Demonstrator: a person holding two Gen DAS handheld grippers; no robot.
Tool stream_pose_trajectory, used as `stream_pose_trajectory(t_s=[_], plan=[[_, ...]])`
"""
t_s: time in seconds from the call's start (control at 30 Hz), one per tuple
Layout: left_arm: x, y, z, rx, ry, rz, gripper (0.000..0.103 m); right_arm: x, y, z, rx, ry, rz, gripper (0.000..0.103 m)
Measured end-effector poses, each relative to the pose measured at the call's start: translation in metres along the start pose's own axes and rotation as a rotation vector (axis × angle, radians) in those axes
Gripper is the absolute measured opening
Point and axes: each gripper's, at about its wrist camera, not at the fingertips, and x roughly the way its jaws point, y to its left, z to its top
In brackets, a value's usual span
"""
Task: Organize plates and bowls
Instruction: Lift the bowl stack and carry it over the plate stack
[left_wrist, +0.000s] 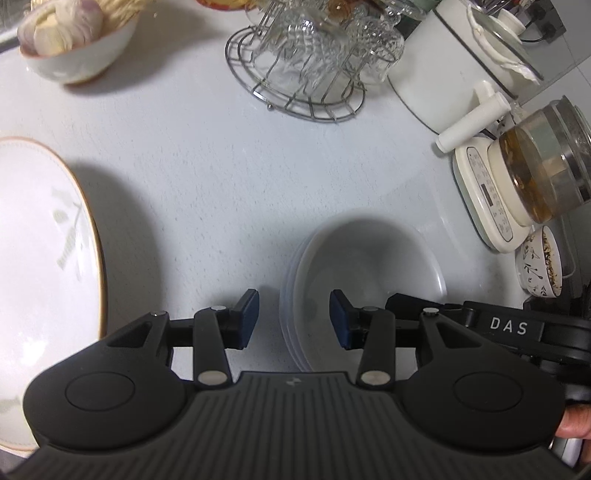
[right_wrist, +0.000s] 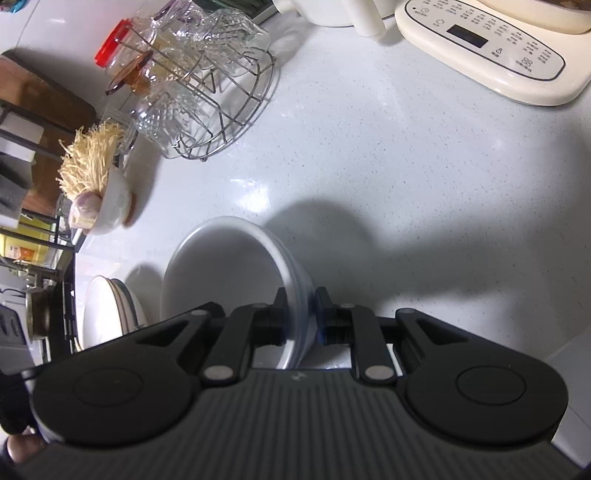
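Note:
A stack of nested white bowls (left_wrist: 369, 266) rests on the pale countertop (left_wrist: 192, 177). My left gripper (left_wrist: 293, 319) is open, and the stack's near left rim lies between its blue pads without touching either one. My right gripper (right_wrist: 300, 317) is shut on the rim of the same bowl stack (right_wrist: 221, 266), one finger inside the top bowl and one outside. In the left wrist view it reaches in from the right to the stack's far side. A large white plate with a gold rim (left_wrist: 40, 258) lies to the left.
A wire rack of glass cups (left_wrist: 306, 66) stands at the back, with a bowl of garlic and mushrooms (left_wrist: 77, 48) to its left. A white pot (left_wrist: 454, 74), a glass kettle on its cream base (left_wrist: 543, 173) and a small patterned cup (left_wrist: 541, 266) crowd the right. Stacked plates (right_wrist: 107, 310) sit by the stove.

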Motion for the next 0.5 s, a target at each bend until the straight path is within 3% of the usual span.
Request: stream_pose_trajectory(t_s=[0.13,0.33,0.5], plan=[[0.002,0.000,0.000,-0.010,0.003,-0.005,0.045,-0.002,-0.001,-0.003,-0.006,-0.002,0.004,0.017],[0.001,0.002,-0.001,-0.034,0.004,-0.001,0.026,-0.003,0.000,-0.007,-0.044,-0.014,0.012,0.017],[-0.001,0.003,-0.007,-0.025,0.011,-0.004,0.020,-0.007,-0.003,-0.011,-0.056,-0.021,0.016,0.017]])
